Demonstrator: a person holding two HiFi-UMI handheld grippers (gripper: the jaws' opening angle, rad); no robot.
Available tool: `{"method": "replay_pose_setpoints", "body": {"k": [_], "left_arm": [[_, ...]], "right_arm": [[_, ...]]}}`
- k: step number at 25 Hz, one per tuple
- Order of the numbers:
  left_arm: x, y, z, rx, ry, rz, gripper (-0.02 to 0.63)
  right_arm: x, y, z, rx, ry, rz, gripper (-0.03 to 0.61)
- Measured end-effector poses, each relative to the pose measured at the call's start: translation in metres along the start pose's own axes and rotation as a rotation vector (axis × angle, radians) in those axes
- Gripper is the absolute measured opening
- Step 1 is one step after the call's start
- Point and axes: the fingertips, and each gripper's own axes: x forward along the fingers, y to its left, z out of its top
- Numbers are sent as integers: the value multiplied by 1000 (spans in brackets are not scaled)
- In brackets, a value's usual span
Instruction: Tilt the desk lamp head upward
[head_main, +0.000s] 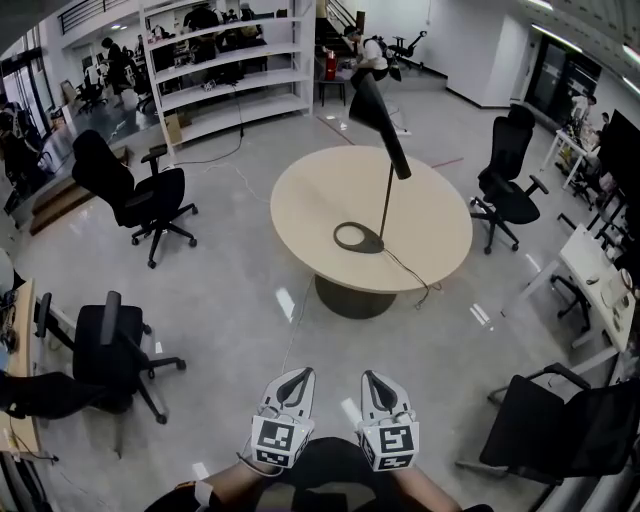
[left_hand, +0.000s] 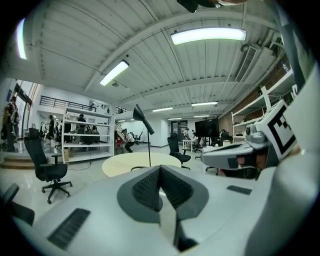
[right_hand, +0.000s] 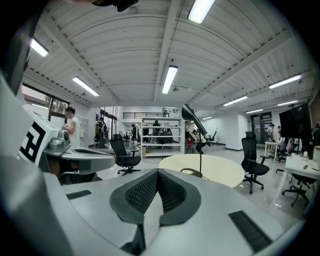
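The lamp head (head_main: 378, 122) sits just above the middle of the head view, a long black cone slanting from its wide end at upper left down to the narrow end at the top of the stem (head_main: 386, 205). The stem rises from a ring base (head_main: 358, 238) on the round table (head_main: 300, 210), right of the table's centre, and a cord (head_main: 410, 275) trails off the table's lower right edge. Does that slant count as tilted up? Hard to call: it would fit a head waiting to be raised or one already raised. Down at the bottom edge, the left gripper (head_main: 297, 373) and right gripper (head_main: 373, 377) sit side by side close to the person's body, well apart from the lamp. Each has its jaws pressed together with nothing between them, and each gripper view shows the lamp far off beyond the tips. My read on handling is that a thin stem on a light ring base will want steadying with one gripper low on the stem. The other should work the cone near its pivot, slowly, so the base doesn't skid or tip. Chairs (head_main: 140, 190) ring the table, with a gap on the near side.
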Motion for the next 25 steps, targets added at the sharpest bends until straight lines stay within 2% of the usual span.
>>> {"method": "replay_pose_setpoints", "body": {"k": [9,25], "left_arm": [[-5,-2,-13,-6,15,-7,48],[10,-10,-6,5,13,-12,48]], "right_arm": [[-8,-1,-9,20,5,-34,14],[-2,-16,-8,12,-6,-32,14]]}}
